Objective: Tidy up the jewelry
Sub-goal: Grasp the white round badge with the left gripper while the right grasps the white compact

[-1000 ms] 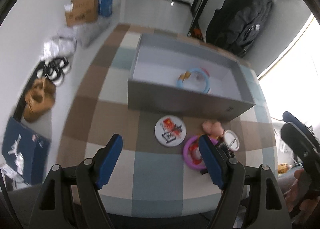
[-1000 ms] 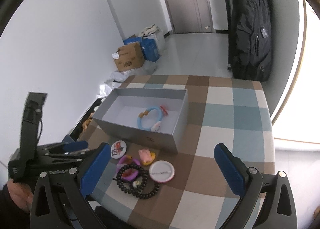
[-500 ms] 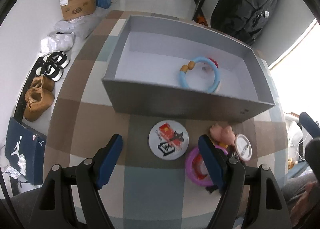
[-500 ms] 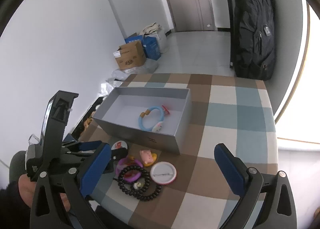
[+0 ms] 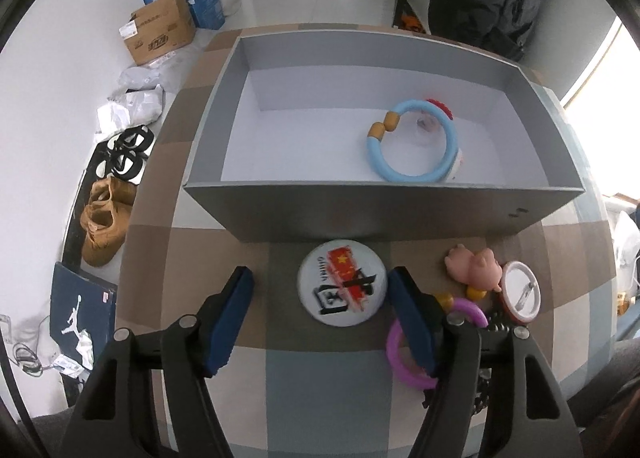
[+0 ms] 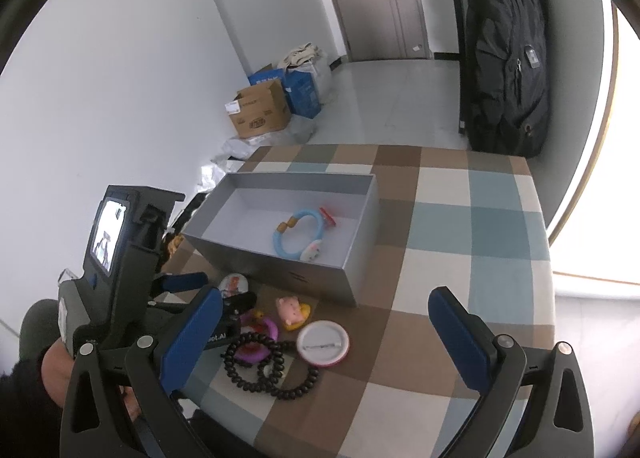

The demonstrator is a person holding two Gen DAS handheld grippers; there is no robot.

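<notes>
A grey open box (image 5: 280,214) (image 6: 256,254) stands on the checked table and holds a blue ring bracelet (image 5: 416,174) (image 6: 298,236). In front of it lie a white round badge with red print (image 5: 342,290) (image 6: 234,284), a pink pig figure (image 5: 474,268) (image 6: 290,308), a purple ring (image 5: 404,362) (image 6: 262,332), a white pin badge with a red rim (image 5: 520,292) (image 6: 323,343) and a black bead bracelet (image 6: 266,366). My left gripper (image 5: 320,312) is open, its fingers either side of the printed badge. My right gripper (image 6: 324,330) is open and empty, above the items.
The table (image 6: 460,226) has bare checked cloth to the right of the box. On the floor to the left lie shoes (image 5: 106,222), a cardboard box (image 5: 158,34) and bags. A black backpack (image 6: 506,58) hangs at the back right.
My left gripper has moved forward and down until its open fingers flank the printed badge. The right gripper has barely moved.
</notes>
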